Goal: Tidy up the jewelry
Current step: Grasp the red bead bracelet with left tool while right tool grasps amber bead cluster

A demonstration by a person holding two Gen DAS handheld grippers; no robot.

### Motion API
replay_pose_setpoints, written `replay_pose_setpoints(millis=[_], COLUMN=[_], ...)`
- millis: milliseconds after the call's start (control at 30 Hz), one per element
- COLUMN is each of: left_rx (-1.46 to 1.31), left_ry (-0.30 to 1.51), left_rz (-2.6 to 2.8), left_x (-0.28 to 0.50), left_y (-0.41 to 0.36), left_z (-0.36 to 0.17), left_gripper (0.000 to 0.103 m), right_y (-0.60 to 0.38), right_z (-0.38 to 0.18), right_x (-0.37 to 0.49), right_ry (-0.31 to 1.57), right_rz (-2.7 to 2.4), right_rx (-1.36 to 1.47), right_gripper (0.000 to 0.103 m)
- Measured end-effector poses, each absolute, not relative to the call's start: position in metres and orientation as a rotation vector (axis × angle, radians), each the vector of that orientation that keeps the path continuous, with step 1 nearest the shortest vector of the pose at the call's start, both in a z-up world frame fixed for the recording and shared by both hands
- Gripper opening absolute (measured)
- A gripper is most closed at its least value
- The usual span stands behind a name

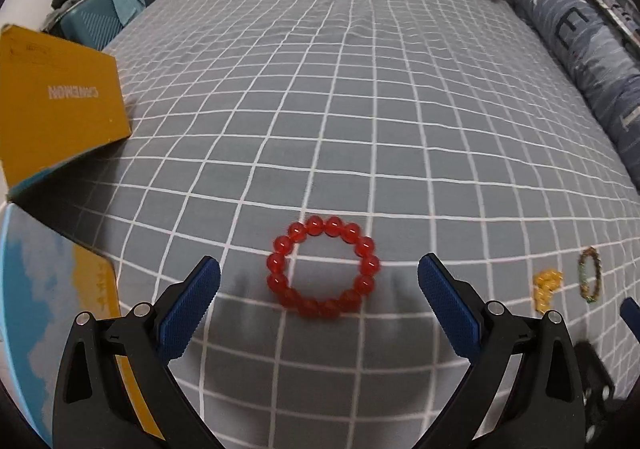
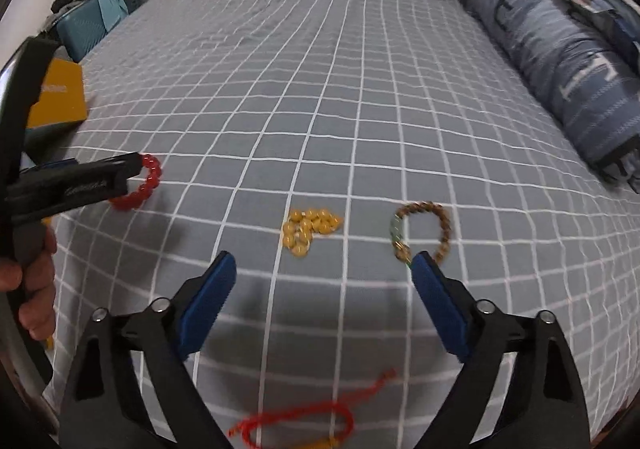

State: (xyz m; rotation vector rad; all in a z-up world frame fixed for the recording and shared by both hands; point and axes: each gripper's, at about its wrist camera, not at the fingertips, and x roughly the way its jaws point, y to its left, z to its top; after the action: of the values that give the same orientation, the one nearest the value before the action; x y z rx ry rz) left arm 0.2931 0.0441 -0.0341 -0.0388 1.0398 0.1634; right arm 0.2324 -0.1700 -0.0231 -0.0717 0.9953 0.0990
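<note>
Four pieces of jewelry lie spread singly on the bed [image 2: 360, 97], near its front edge, each apart from the others so that one claw can close on one piece. The red bracelet [image 1: 323, 267] lies flat toward the front left; the yellow beads [image 2: 310, 229] sit bunched mid-front; the brown bracelet [image 2: 420, 231] lies just right of them; a red cord [image 2: 296, 421] lies nearest the front edge. A yellow box [image 1: 60, 105] stands open at the left edge, judged to be the destination.

The left gripper [image 1: 319, 295] points steeply down at the red bracelet, jaws spread wide to either side of the ring, pads not touching it. A hand [image 2: 30, 285] holds its handle. The right gripper [image 2: 325, 289] tilts down likewise, jaws spread and empty, the yellow beads just beyond its tips and the right fingertip [image 2: 426, 269] overlapping the brown bracelet in view; contact cannot be told.
</note>
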Motion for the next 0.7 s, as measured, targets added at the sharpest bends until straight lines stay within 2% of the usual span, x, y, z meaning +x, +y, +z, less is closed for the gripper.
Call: replay_pose_setpoints(millis=[233, 467, 600, 700], left_rx=[-0.047, -0.056, -0.057, -0.073], left_ry=[1.069, 1.085, 1.074, 1.066], left_rz=[0.174, 0.155, 0.148, 0.137], left_x=[0.311, 0.324, 0.327, 0.326], left_y=[0.054, 0.055, 0.056, 0.059], left_z=[-0.061, -0.079, -0.084, -0.084], left_gripper=[0.097, 0.097, 0.097, 0.088], right_y=[-0.161, -0.159, -0.162, -0.162], right_z=[-0.058, -0.075, -0.076, -0.076], right_x=[0.27, 0.287, 0.29, 0.291], right_ry=[1.056, 1.071, 1.06, 1.058], right_rz=[0.136, 0.131, 0.125, 0.125], right_rx=[-0.05, -0.028, -0.015, -0.022], right_gripper=[0.07, 0.064, 0.051, 0.039])
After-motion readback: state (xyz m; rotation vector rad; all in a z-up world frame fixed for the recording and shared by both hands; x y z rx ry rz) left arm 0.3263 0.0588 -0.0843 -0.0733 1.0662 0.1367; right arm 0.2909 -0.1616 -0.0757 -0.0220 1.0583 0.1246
